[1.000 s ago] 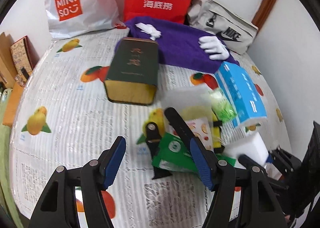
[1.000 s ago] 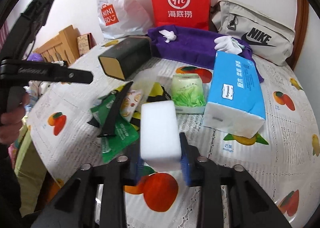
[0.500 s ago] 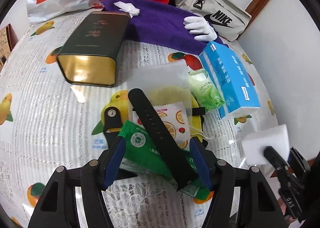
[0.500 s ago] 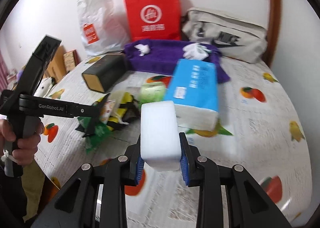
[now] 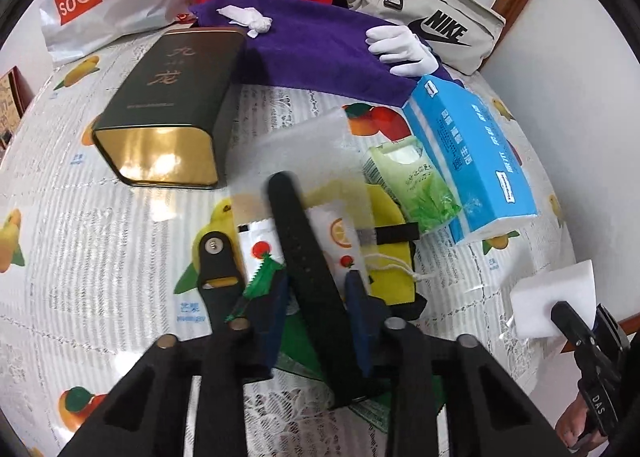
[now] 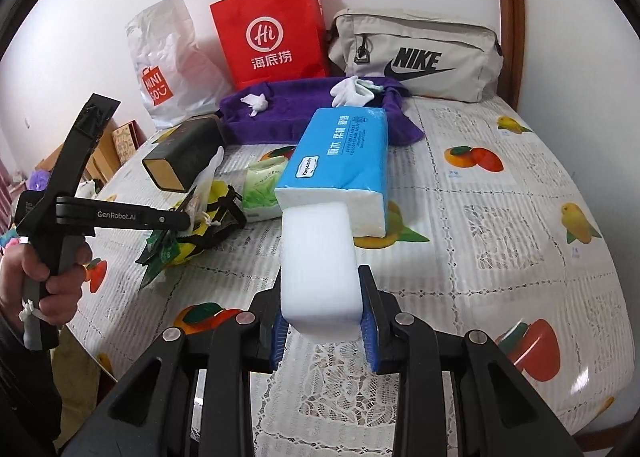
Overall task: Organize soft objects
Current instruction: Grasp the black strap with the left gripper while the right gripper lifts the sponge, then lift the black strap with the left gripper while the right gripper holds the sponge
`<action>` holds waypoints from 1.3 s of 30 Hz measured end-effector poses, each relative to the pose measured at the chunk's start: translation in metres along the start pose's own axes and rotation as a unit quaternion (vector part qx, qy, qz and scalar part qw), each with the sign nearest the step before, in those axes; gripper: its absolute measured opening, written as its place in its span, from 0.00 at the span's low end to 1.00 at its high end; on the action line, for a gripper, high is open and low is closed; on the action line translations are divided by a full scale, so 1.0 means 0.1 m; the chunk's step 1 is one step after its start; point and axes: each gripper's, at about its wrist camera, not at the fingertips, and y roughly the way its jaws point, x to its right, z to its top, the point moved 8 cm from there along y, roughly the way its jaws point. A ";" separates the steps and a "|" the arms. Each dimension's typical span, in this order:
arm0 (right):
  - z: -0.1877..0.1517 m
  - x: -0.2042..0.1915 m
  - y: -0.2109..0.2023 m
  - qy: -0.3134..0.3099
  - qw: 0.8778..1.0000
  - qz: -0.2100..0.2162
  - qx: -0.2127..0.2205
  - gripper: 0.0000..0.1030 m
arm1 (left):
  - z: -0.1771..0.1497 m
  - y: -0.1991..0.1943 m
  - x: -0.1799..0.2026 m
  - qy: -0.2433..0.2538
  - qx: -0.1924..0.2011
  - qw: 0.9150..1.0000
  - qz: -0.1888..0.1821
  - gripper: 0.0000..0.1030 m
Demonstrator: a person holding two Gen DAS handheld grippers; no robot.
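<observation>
Red paper bag (image 6: 269, 35): upright against the wall at 12 o'clock, white logo on its front.
White plastic bag (image 6: 170, 65): at 11 o'clock, just beside the red paper bag.
Beige pouch (image 6: 416, 53): at 1 o'clock, lying against the wall.
Dark tin (image 5: 170, 109): at 10 o'clock in the left wrist view, on its side, gold end facing the camera.
Tablecloth (image 6: 500, 241): fruit-printed lace under everything.

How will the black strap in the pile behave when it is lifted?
The black strap, between the left gripper pads, which have just closed, looks thin and long, so its free end will probably droop. It overlaps the sachets, so it may drag them.
</observation>
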 end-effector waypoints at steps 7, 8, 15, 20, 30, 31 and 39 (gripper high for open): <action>-0.01 0.03 0.01 0.007 1.000 0.003 -0.003 0.30 | -0.08 0.00 -0.05 0.001 -0.010 1.000 -0.006 0.23; -0.02 0.03 0.02 0.007 1.000 0.003 -0.004 0.30 | -0.08 0.01 -0.06 -0.001 -0.011 1.000 -0.005 0.27; -0.05 0.03 0.06 0.013 1.000 0.002 -0.014 0.30 | -0.05 0.09 -0.08 -0.013 -0.008 1.000 -0.007 0.32; -0.06 0.05 0.07 0.016 1.000 0.001 -0.016 0.30 | -0.02 0.05 -0.13 -0.020 -0.009 1.000 -0.021 0.18; 0.03 0.02 0.05 0.008 1.000 -0.004 -0.013 0.30 | 0.05 -0.17 -0.20 -0.022 0.014 0.999 -0.020 0.18; 0.04 0.02 0.06 0.008 1.000 -0.005 -0.014 0.30 | 0.05 -0.20 -0.22 -0.025 0.017 0.999 -0.020 0.18; 0.07 0.02 0.13 0.004 1.000 -0.012 -0.026 0.30 | 0.02 -0.31 -0.53 -0.048 0.025 0.999 0.000 0.18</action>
